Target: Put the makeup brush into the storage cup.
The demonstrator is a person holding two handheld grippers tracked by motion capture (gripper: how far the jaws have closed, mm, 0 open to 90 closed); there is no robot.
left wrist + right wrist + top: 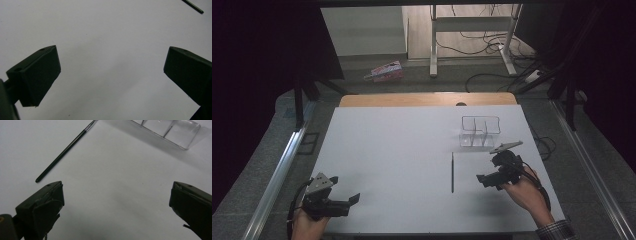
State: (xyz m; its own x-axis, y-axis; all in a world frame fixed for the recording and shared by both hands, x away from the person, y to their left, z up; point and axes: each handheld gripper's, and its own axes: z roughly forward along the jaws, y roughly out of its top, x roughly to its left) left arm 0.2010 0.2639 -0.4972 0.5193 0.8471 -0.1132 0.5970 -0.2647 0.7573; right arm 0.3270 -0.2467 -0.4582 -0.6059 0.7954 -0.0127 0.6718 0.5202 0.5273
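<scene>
Beside the thin black brush (pixel 452 173) on the white table (pixel 402 150), the right gripper (pixel 490 180) hangs with jaws wide apart, gripping nothing. Beyond the brush, a clear divided organizer (pixel 480 131) sits with nothing visible inside. Well left, the left gripper (pixel 346 204) gapes too, hand low.
</scene>
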